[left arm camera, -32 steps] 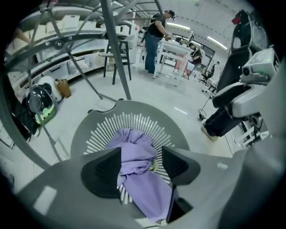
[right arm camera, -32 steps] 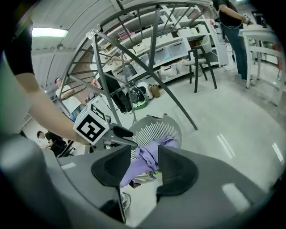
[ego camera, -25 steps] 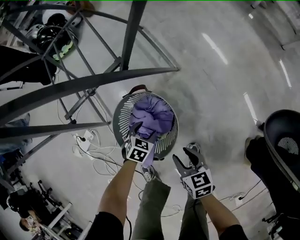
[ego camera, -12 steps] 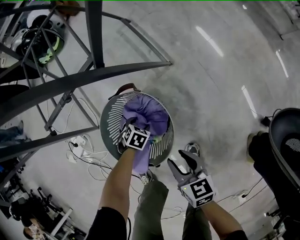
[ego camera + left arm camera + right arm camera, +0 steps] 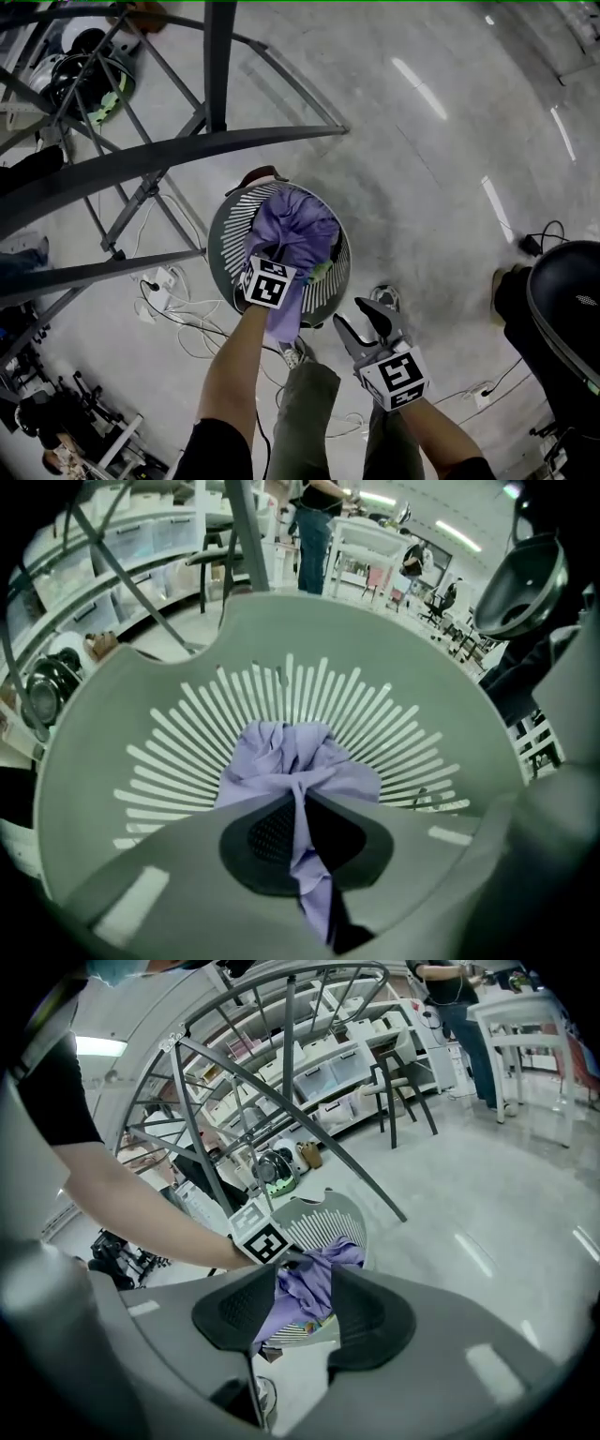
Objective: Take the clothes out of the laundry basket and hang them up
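Up above both grippers arches the drying rack [image 5: 187, 155]. Ahead of the left gripper [image 5: 298, 803] the laundry basket [image 5: 141, 696] holds the purple garment [image 5: 291, 757], one fold pinched between its closed jaws. The right gripper [image 5: 305, 1309] hangs beside it, jaws spread on nothing. The grasp looks made; next comes lifting the garment clear toward the rack. No writing is readable, only square markers.

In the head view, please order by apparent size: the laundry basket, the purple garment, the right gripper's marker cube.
1. laundry basket
2. purple garment
3. marker cube of the right gripper, smallest although nearest the camera
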Motion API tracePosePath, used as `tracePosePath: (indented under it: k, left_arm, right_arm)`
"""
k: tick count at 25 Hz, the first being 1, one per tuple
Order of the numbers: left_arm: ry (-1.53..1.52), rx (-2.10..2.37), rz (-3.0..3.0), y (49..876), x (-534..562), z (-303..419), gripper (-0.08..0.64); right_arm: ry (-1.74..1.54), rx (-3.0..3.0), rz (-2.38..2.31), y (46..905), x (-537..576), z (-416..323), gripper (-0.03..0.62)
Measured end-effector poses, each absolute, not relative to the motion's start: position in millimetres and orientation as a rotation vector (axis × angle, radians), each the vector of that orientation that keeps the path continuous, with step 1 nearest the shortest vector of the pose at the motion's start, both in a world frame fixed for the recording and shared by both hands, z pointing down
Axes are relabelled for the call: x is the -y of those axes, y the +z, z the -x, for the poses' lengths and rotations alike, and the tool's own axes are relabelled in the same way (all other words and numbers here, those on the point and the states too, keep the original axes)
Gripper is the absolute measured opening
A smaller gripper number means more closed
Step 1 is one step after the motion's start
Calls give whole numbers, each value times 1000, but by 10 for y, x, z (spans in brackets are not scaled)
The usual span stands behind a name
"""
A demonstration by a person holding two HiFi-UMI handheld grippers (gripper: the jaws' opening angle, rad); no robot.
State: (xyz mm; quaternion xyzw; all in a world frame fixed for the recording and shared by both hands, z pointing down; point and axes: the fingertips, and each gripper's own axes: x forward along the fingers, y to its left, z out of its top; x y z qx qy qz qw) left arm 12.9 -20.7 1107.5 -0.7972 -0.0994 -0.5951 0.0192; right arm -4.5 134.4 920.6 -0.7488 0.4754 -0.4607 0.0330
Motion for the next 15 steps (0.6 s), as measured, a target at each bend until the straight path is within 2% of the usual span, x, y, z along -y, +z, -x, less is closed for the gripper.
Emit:
tracePosePath:
  k: [15]
  left_arm:
    - [-1183,386,2815,8686,159,-135,9]
  right_arm:
    - [-1361,-1630,2361,8762,-1017,-305,189]
